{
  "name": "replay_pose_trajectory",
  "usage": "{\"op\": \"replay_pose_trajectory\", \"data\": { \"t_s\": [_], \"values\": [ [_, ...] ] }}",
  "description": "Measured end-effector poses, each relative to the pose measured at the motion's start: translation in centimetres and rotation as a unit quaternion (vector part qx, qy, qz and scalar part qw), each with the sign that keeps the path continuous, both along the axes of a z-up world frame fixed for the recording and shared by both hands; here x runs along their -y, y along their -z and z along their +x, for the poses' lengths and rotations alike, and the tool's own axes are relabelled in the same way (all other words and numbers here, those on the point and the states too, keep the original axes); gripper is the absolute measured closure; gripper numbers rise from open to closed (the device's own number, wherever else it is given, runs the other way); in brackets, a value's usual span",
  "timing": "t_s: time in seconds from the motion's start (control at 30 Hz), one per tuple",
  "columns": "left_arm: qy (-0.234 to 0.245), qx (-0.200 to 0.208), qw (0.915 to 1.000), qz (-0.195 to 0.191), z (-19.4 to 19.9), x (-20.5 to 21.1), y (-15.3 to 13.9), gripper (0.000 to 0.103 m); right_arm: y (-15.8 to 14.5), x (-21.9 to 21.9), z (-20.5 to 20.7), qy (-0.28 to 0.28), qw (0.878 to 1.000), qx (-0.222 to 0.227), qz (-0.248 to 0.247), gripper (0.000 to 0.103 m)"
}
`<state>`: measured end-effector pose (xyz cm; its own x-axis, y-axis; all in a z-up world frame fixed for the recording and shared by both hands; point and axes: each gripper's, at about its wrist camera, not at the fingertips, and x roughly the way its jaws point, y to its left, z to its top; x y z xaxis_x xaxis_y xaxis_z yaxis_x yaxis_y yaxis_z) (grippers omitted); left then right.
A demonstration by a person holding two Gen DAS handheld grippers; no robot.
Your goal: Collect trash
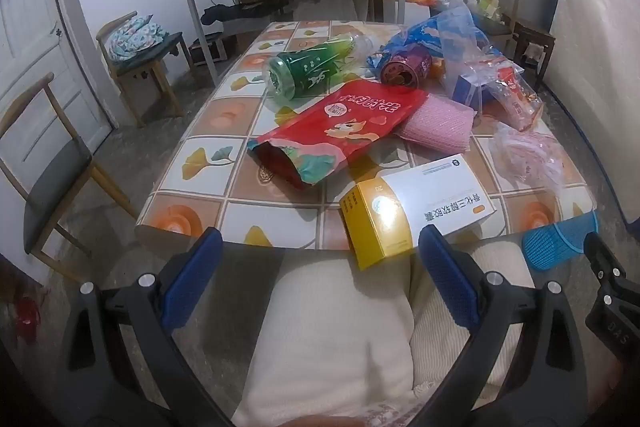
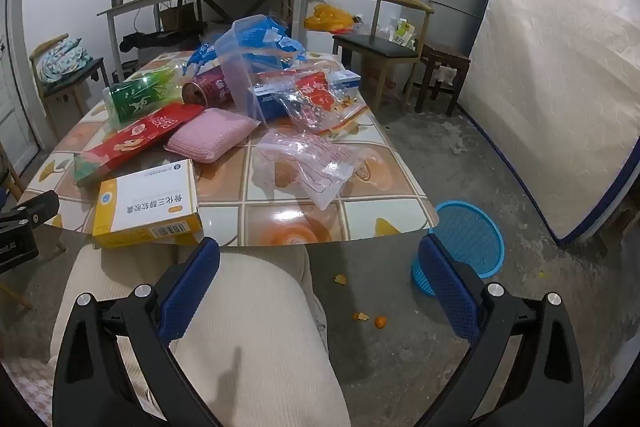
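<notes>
Trash-strewn table, blue basket beside

Box at table front edge; basket on floor right.

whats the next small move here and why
Probably ease the left tool forward to the yellow and white box. Both tools are open and hold nothing, the box overhangs the near table edge closest to the left one, and the blue basket waits on the floor to the right.
</notes>
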<state>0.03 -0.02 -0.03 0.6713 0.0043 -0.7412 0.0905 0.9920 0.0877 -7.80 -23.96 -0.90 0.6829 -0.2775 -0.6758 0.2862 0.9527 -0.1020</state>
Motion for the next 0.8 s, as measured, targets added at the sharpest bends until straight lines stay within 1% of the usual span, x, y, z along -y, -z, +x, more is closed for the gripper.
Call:
{"op": "replay_pose_trajectory", "data": {
  "t_s": [0.33,0.37,0.5,0.8],
  "values": [
    [0.000,0.003,1.0000,-0.005,0.05,-0.39,0.02,0.009,-0.15,0.03,0.09,-0.002,1.000,0.003,0.001,0.006],
    [0.001,0.005,1.0000,0.000,0.00,0.05,0.00,0.009,-0.15,0.05,0.04,-0.003,1.000,0.003,0.001,0.006],
    [0.000,0.007,1.0000,0.001,-0.03,0.26,0.24,0.009,-0.09,0.07,0.29,-0.004,1.000,0.002,0.000,0.006],
    [-0.004,0.004,1.0000,-0.007,0.27,-0.54,-0.27,0.009,-0.09,-0.25,0.47,-0.006,1.000,-0.003,-0.002,0.006]
  ]
}}
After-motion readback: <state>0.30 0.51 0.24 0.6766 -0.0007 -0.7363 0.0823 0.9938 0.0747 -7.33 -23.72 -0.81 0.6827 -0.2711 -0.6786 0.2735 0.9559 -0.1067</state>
